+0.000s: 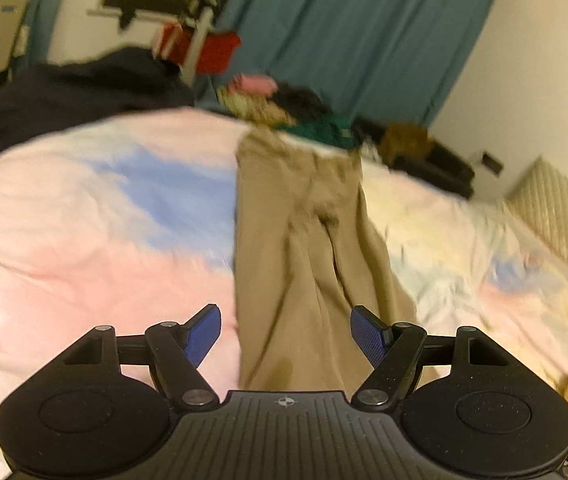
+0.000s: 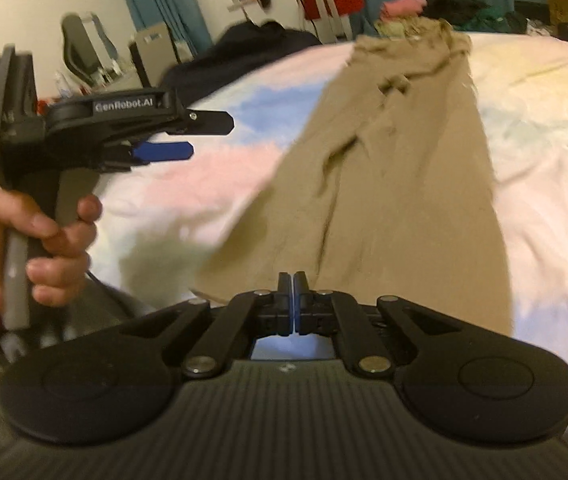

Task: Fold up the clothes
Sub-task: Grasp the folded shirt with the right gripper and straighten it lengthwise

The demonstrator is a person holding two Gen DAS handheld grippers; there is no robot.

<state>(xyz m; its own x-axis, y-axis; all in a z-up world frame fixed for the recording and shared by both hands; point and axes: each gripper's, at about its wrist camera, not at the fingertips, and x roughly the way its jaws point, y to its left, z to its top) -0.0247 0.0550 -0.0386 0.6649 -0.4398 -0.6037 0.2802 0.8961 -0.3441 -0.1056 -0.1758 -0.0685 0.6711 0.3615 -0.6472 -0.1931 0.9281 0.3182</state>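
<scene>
Khaki trousers (image 2: 396, 168) spread lengthwise on a pastel bedspread (image 1: 83, 220)

The left gripper (image 1: 286, 334) hangs wide open and empty above the trousers' near end at frame centre. The right gripper (image 2: 294, 304) has its fingers pressed together at the hem; whether cloth is pinched, I cannot tell.

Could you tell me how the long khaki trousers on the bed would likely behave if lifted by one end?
The long khaki trousers lie wrinkled and creased on the pastel bedsheet, so they would probably droop limply. Their length suggests the far end would drag.
</scene>
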